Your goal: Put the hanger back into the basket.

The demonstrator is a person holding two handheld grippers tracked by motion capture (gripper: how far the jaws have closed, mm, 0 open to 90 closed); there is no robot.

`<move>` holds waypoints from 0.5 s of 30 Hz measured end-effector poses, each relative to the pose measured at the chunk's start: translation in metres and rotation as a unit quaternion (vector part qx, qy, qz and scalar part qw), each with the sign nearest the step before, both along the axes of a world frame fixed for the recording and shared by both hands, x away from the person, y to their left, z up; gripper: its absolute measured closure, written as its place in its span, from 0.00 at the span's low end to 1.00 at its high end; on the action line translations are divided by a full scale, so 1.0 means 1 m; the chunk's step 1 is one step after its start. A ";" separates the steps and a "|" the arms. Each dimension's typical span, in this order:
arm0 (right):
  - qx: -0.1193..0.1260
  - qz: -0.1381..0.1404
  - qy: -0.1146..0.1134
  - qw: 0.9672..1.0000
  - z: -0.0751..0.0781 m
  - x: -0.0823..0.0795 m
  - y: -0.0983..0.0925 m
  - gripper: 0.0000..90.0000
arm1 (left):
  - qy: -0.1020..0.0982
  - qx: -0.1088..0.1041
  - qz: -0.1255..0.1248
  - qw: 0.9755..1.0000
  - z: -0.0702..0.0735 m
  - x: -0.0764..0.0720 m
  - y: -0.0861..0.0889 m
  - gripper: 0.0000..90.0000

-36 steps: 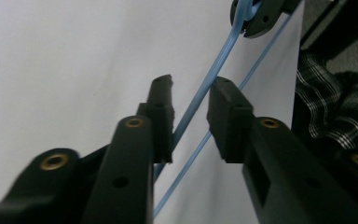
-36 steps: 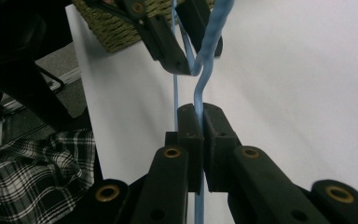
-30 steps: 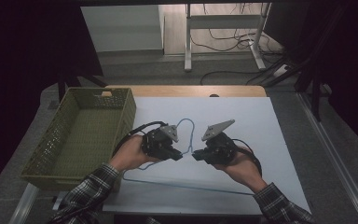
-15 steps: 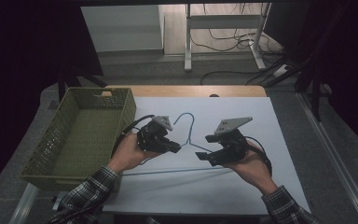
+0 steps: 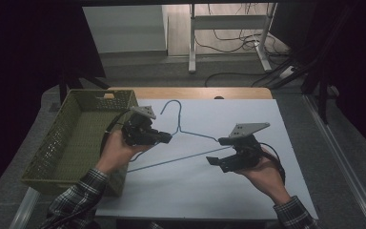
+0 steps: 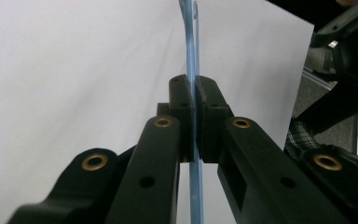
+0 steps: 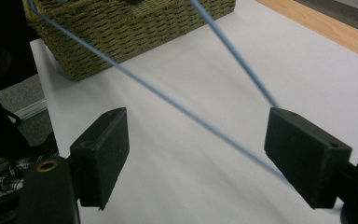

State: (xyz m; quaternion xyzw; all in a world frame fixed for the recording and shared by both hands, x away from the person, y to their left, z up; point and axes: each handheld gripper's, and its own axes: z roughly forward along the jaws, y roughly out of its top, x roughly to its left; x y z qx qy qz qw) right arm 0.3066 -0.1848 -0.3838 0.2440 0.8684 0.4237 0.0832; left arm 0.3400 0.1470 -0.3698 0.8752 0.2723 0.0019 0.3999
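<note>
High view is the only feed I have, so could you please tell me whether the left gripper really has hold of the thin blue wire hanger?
Observer: Yes. In the left gripper view the left gripper has its jaws shut on the thin blue wire hanger, one pad on each side of the wire.
Operator: Thank you. And the right gripper?
Observer: In the right gripper view its jaws stand open, having just been opening. Two of the hanger's wires run into the gap between them.
Operator: What lies beyond them?
Observer: The side wall of the olive-green woven basket, standing on the white table top.
</note>
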 end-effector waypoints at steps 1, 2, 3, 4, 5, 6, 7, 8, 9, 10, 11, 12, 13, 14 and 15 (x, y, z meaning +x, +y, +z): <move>0.000 -0.001 0.001 1.000 -0.001 0.000 -0.001 0.24 | 0.000 0.000 0.000 1.000 0.000 0.000 0.000 0.97; 0.001 -0.002 0.001 1.000 -0.002 0.000 -0.002 0.24 | -0.001 -0.002 0.004 1.000 0.002 0.000 0.003 0.97; 0.002 -0.003 0.003 1.000 -0.002 0.000 -0.003 0.24 | -0.003 -0.006 0.013 1.000 0.007 0.001 0.011 0.97; 0.004 -0.005 0.003 1.000 -0.003 0.000 -0.004 0.23 | -0.003 -0.006 0.013 1.000 0.007 0.001 0.011 0.97; 0.005 -0.006 0.004 1.000 -0.003 0.000 -0.005 0.23 | -0.009 -0.010 0.025 1.000 0.012 0.002 0.020 0.97; 0.005 -0.006 0.004 1.000 -0.003 0.000 -0.005 0.23 | -0.009 -0.010 0.025 1.000 0.012 0.002 0.020 0.97; 0.008 -0.010 0.007 1.000 -0.005 0.000 -0.007 0.23 | -0.015 -0.013 0.038 0.999 0.016 0.002 0.027 0.97; 0.008 -0.011 0.007 1.000 -0.005 -0.001 -0.008 0.23 | -0.017 -0.014 0.043 0.999 0.018 0.002 0.032 0.97; 0.009 -0.012 0.007 1.000 -0.006 -0.001 -0.009 0.23 | -0.021 -0.014 0.049 0.998 0.020 0.002 0.037 0.97; 0.012 -0.015 0.008 1.000 -0.006 -0.001 -0.010 0.23 | -0.021 -0.014 0.049 0.998 0.020 0.002 0.037 0.97; 0.014 -0.016 0.009 1.000 -0.007 -0.001 -0.011 0.23 | -0.027 -0.014 0.062 0.998 0.023 0.002 0.047 0.97; 0.014 -0.016 0.009 1.000 -0.007 -0.001 -0.011 0.23 | -0.027 -0.014 0.062 0.998 0.023 0.002 0.047 0.97; 0.016 -0.021 0.009 1.000 -0.008 -0.001 -0.013 0.21 | -0.030 -0.015 0.076 0.997 0.025 0.002 0.057 0.97; 0.017 -0.023 0.010 1.000 -0.008 -0.001 -0.015 0.20 | -0.030 -0.015 0.076 0.997 0.025 0.002 0.057 0.97; 0.018 -0.025 0.010 0.999 -0.009 -0.001 -0.016 0.20 | -0.033 -0.016 0.089 0.995 0.026 0.002 0.068 0.97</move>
